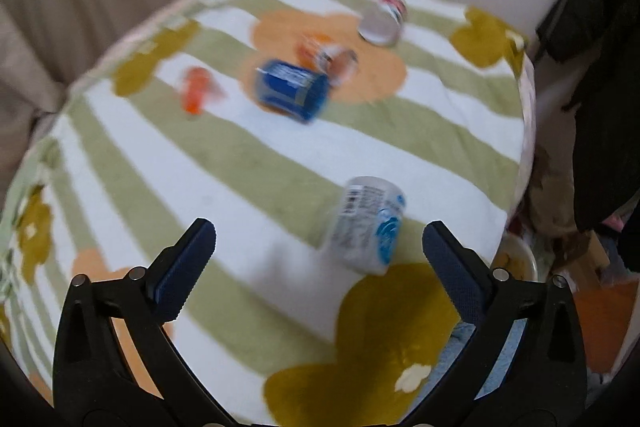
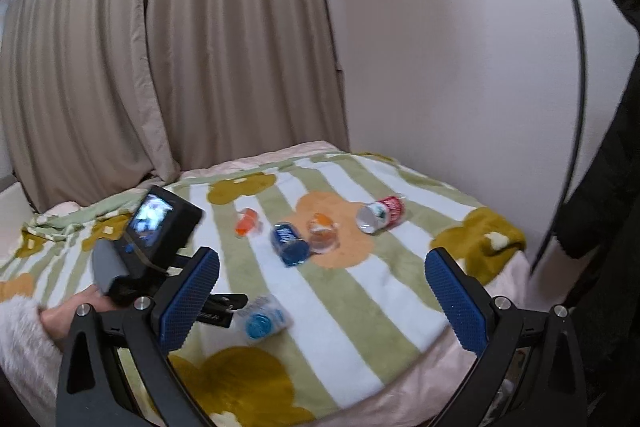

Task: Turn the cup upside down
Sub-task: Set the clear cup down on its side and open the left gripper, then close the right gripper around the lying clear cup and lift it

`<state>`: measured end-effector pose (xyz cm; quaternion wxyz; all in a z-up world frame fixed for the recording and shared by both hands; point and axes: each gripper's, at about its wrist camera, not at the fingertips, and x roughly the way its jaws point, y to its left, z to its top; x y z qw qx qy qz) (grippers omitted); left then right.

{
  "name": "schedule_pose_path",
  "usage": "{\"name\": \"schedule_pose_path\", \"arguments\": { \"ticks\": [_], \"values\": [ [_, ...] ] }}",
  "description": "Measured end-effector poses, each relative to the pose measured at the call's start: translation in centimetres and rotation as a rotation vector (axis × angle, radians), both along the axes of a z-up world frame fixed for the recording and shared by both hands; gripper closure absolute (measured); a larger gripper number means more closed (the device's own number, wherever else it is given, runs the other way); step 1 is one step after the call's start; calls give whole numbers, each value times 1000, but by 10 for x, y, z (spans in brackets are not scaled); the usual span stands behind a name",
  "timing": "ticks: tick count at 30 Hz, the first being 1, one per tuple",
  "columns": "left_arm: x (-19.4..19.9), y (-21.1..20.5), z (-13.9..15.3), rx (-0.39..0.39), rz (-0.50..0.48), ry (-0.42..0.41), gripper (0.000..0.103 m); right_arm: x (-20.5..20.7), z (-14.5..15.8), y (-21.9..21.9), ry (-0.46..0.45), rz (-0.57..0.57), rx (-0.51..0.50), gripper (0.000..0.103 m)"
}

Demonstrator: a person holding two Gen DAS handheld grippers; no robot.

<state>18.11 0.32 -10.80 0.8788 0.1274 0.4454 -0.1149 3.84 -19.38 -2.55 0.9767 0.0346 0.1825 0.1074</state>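
Now your left gripper (image 1: 319, 251) hangs with its jaws spread wide and empty just short of the white plastic cup with blue print (image 1: 366, 225), which lies on its side on the green-and-white striped blanket (image 1: 224, 163). Your right gripper (image 2: 322, 285) is likewise released, holding nothing, well back from it. Farther off lie a blue cup (image 1: 291, 90), a clear cup with orange label (image 1: 328, 61), a small orange cup (image 1: 197, 89) and a red-and-white cup (image 1: 383, 19), all apart from your target. Nothing lies between your left jaws and the white cup.
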Motion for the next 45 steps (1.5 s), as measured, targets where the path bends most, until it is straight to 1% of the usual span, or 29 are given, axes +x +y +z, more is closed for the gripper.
{"name": "schedule_pose_path", "arguments": {
  "ticks": [3,5,6,9,10,12,14,16,19,21,22,23,27,28,29,30,33,36,37,42,44,45],
  "values": [
    [-28,25,16,-21,41,-71,0,16,3,14,53,14,40,0],
    [-41,40,20,-26,76,-101,0,35,-2,22,124,2,77,0],
    [-48,47,20,-25,89,-111,0,46,-8,27,175,-4,97,0],
    [-62,62,14,-16,95,-128,0,89,-41,43,390,6,215,0],
    [-65,66,13,-10,93,-130,0,102,-54,49,444,18,253,0],
    [-72,74,8,7,89,-134,0,124,-80,62,542,2,276,0],
    [-76,77,3,28,80,-135,0,144,-106,72,630,-19,298,0],
    [-78,80,-2,44,66,-142,0,162,-132,77,721,-40,348,0],
    [-79,83,-8,32,47,-133,0,183,-161,78,836,-44,417,0],
    [-78,85,-12,18,37,-125,0,192,-173,77,884,-65,438,1],
    [-76,86,-14,10,32,-122,0,196,-176,77,899,-77,441,8],
    [-76,87,-16,6,29,-120,0,198,-179,76,915,-86,441,11],
    [-72,92,-20,-4,35,-117,0,205,-184,75,939,-116,413,11],
    [-70,94,-20,-18,35,-113,0,206,-186,74,941,-125,416,16],
    [-69,95,-21,-29,35,-109,0,208,-187,71,944,-128,425,26],
    [-68,96,-21,-39,37,-106,0,208,-190,70,953,-126,437,30],
    [-66,99,-22,-54,42,-101,0,211,-196,69,972,-119,442,33],
    [-67,102,-21,-60,44,-103,0,212,-197,67,967,-117,457,36],
    [-67,102,-20,-63,44,-104,0,212,-198,67,966,-114,461,40],
    [-67,104,-19,-65,45,-108,0,211,-193,72,955,-100,436,41],
    [-68,105,-18,-64,50,-111,0,209,-186,75,924,-73,441,41],
    [-69,106,-18,-64,53,-112,0,207,-179,77,885,-43,445,41]
  ]
}}
